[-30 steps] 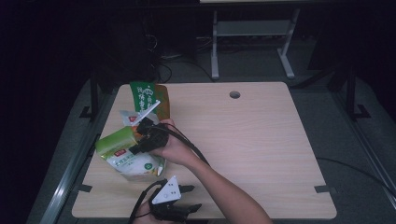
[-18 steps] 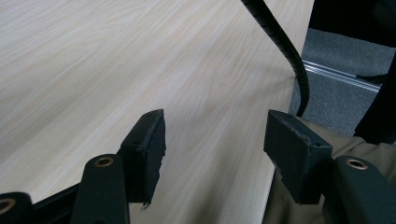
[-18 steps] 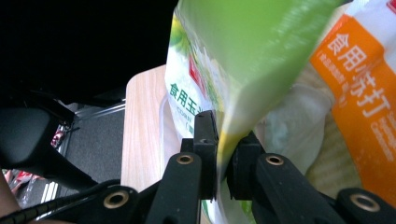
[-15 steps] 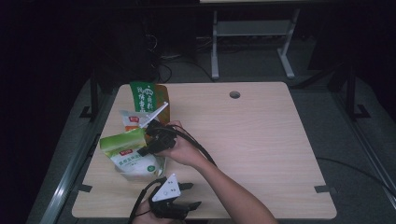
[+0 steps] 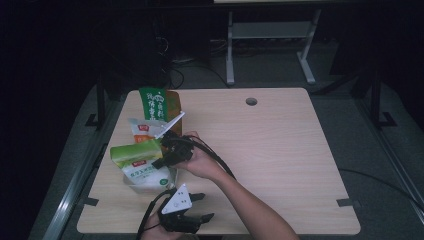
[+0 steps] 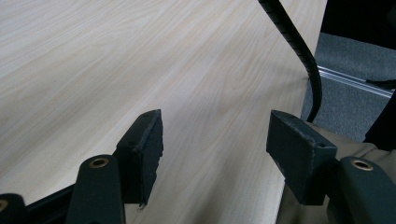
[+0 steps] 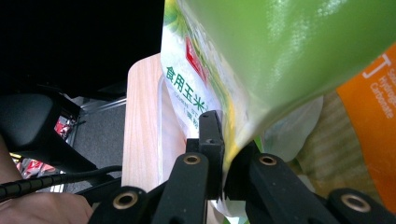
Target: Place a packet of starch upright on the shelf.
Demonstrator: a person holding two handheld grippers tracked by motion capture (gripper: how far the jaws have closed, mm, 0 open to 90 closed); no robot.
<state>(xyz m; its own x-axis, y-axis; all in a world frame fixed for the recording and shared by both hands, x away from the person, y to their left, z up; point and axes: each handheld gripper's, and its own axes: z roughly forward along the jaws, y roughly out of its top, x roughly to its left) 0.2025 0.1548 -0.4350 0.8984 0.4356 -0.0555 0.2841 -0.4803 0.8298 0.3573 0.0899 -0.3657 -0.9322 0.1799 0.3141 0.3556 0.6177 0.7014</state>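
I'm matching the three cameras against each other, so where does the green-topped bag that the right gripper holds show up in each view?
High view: green-topped bag, left of centre, at the right gripper.
Right gripper view: it spans the upper right, its edge pinched between the jaws.
Left gripper view: not in it.
Shared landmark: the pale wooden table.

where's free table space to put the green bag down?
Bare wood across the table, from the right hand to the right edge, up to the cable hole. Crowded at left: green bag, white bag, orange-white packet, tall green pouch.
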